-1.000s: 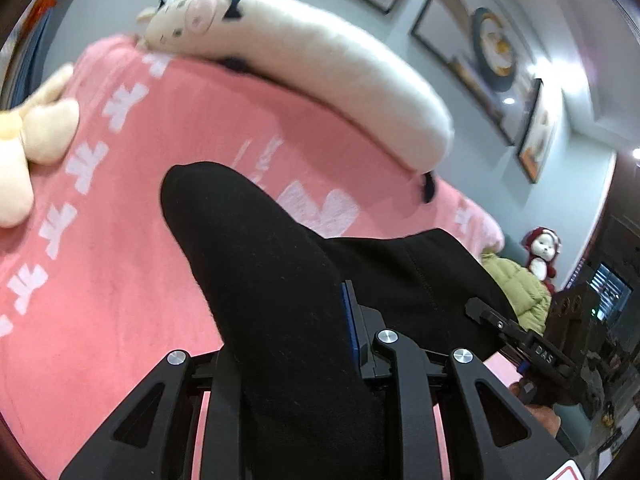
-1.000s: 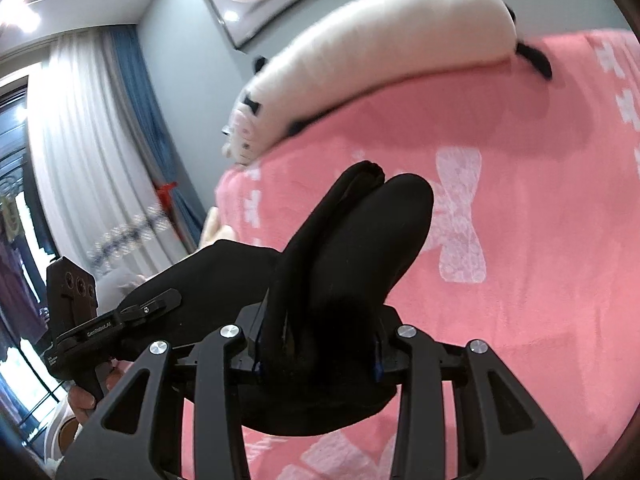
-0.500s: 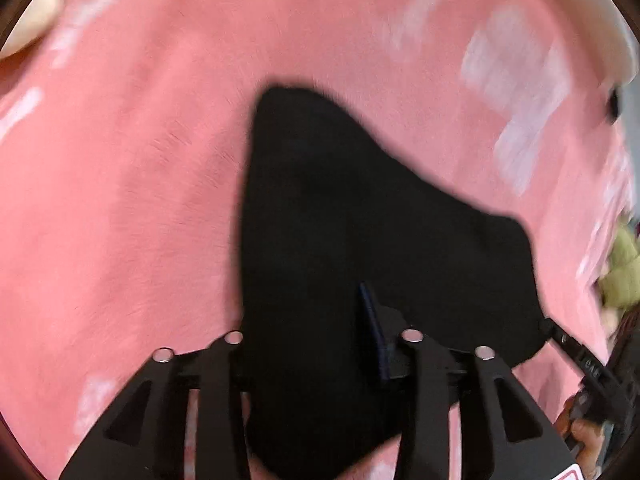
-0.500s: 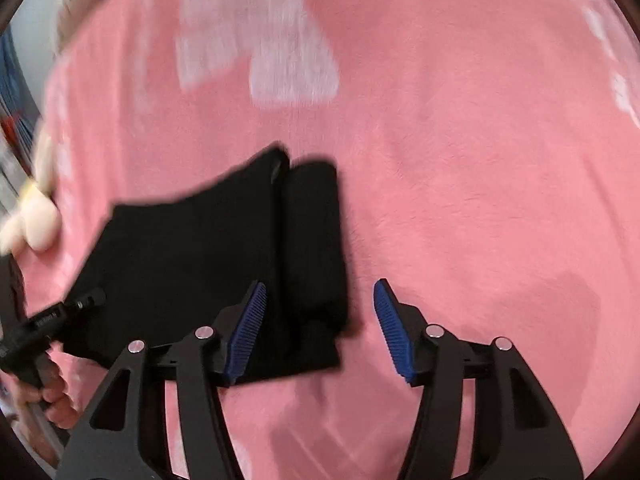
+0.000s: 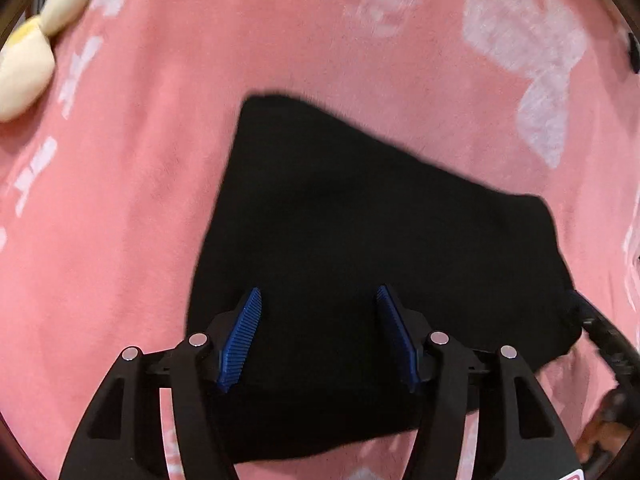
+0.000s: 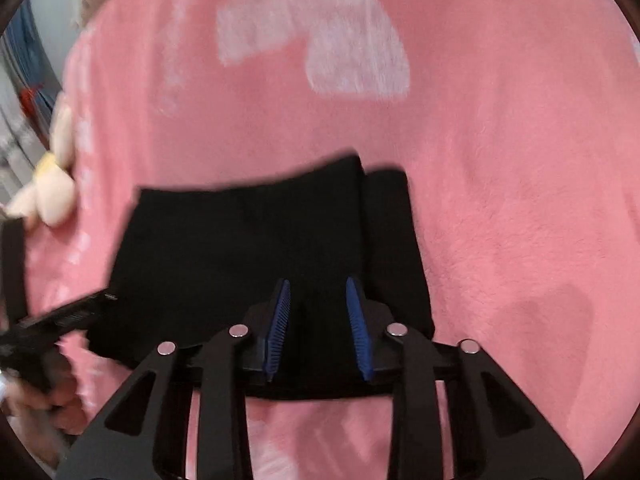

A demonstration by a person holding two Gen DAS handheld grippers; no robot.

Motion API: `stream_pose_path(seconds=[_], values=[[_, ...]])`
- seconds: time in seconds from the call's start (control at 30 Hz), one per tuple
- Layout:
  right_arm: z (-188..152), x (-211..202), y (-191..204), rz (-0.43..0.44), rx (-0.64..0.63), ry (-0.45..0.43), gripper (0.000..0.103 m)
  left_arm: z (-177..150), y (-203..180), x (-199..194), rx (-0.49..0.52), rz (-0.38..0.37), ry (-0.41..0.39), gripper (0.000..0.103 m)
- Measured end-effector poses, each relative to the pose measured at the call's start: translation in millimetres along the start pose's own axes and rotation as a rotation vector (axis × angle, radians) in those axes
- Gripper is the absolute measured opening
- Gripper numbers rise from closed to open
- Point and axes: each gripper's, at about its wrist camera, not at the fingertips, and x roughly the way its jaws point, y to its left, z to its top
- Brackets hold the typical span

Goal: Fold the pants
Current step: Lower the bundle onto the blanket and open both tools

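The black pants [image 5: 360,220] lie folded in a flat bundle on the pink blanket [image 5: 140,200]. My left gripper [image 5: 320,312] hovers over their near edge; its jaws are opening, the blue pads [image 5: 244,336] stand wide apart and only flat cloth lies below them. In the right wrist view the pants [image 6: 240,248] show a narrower folded strip along their right side. My right gripper [image 6: 319,308] is over that near edge; its jaws are closing, with black cloth in the gap and the pads not visibly pressing it. The left gripper [image 6: 60,320] shows at the left edge, in a hand.
White bow prints [image 6: 320,40] cover the pink blanket [image 6: 520,200] all around the pants. A cream plush toy [image 5: 24,68] lies at the far left, also seen as the toy [image 6: 52,192] beside the bed's edge. A curtain [image 6: 20,80] hangs beyond.
Both grippers came down from holding the pants lifted to laying them flat on the blanket and let go. The left jaws spread wider; the right jaws opened, then narrowed.
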Motion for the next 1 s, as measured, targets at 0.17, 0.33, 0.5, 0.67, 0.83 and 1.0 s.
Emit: stream_pose_path(seconds=[0.17,0.33,0.5,0.67,0.83,1.0], values=[[-30.5,30.6,-11.8,-0.090,-0.012,0.128,0.032,-6.5,-8.3,-12.2,0.029,0.038,-0.012,0.059],[-27.9,-14.2,2.2,-0.080,0.004,0.006,0.034,-20.9,-7.9,-39.0,0.035,0.031,-0.030,0.059],[-22.1,10.0,-31.3,-0.074,0.185,0.076,0.044,-33.4,-3.9,-65.9,0.028,0.044,-0.023,0.059],[-24.2,39.6,-45.1,-0.008,0.273,0.167,0.050,-41.6,1.0,-79.5,0.031,0.049,-0.019,0.059],[-25.9,3.4,-16.3,0.015,0.195,0.090,0.029,-44.4,9.4,-75.0,0.024,0.050,0.004,0.059],[-46.9,12.1,-27.0,-0.066,0.180,0.107,0.045,-51.1,13.6,-64.6,0.018,0.055,0.038,0.059]])
